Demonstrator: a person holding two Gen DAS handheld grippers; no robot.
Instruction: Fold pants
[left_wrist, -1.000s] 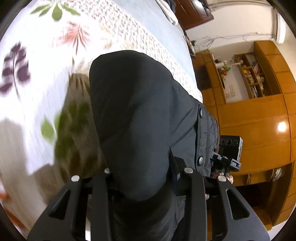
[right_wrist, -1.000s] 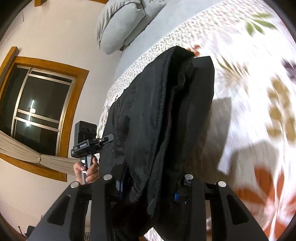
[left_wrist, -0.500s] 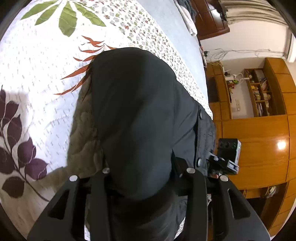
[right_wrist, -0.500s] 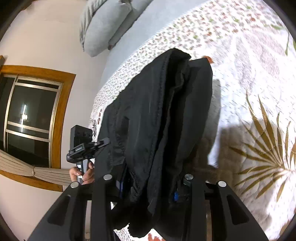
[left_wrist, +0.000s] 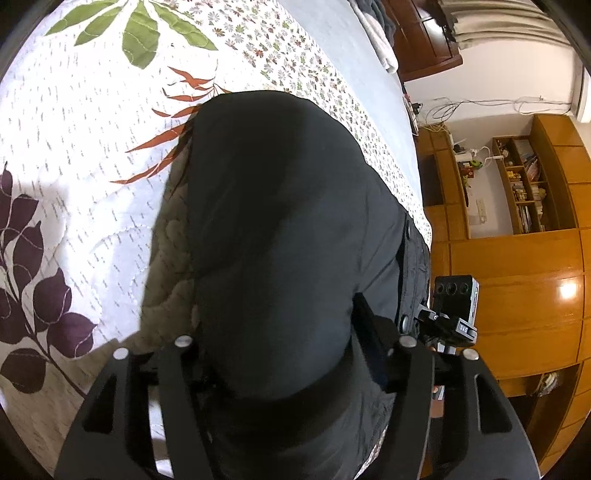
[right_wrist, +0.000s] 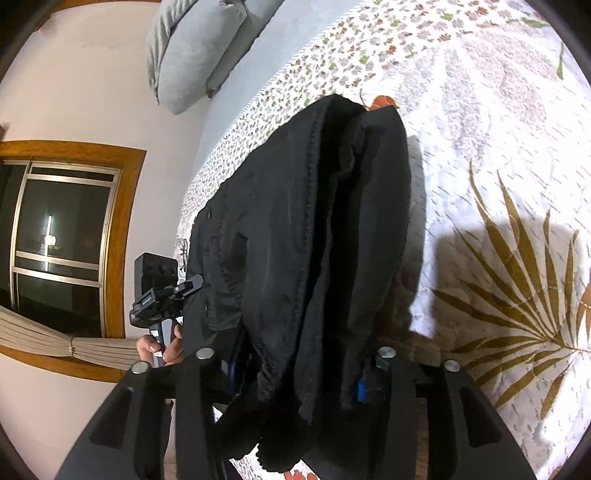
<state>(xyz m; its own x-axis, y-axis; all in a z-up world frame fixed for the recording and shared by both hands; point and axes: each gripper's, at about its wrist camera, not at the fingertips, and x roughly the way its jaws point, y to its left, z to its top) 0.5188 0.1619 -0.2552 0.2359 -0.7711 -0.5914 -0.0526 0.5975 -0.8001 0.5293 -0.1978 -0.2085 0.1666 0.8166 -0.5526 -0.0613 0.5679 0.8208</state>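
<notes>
The black pants (left_wrist: 280, 206) lie folded in a thick bundle on the leaf-print quilt (left_wrist: 85, 155), their near end between the fingers of my left gripper (left_wrist: 284, 332). Its jaws are opening and the cloth sits loose between them. From the other side, the pants (right_wrist: 306, 221) show their stacked edges and a rumpled near end. My right gripper (right_wrist: 295, 369) straddles that end; its jaws are opening too, blue pads showing beside the cloth. Each view shows the other gripper at the pants' far side: the right gripper (left_wrist: 454, 306) and the left gripper (right_wrist: 159, 291), held by a hand (right_wrist: 162, 347).
The quilt (right_wrist: 498, 155) spreads wide beyond the pants, with a grey sheet and grey pillows (right_wrist: 192, 48) at the bed's head. Wooden cabinets and shelves (left_wrist: 524, 258) stand past one bed edge, a wood-framed window (right_wrist: 62, 236) past the other.
Both grippers carried the pants forward and down onto the quilt, then held still. Both pairs of jaws have spread wider, and the cloth now rests slack between them.
</notes>
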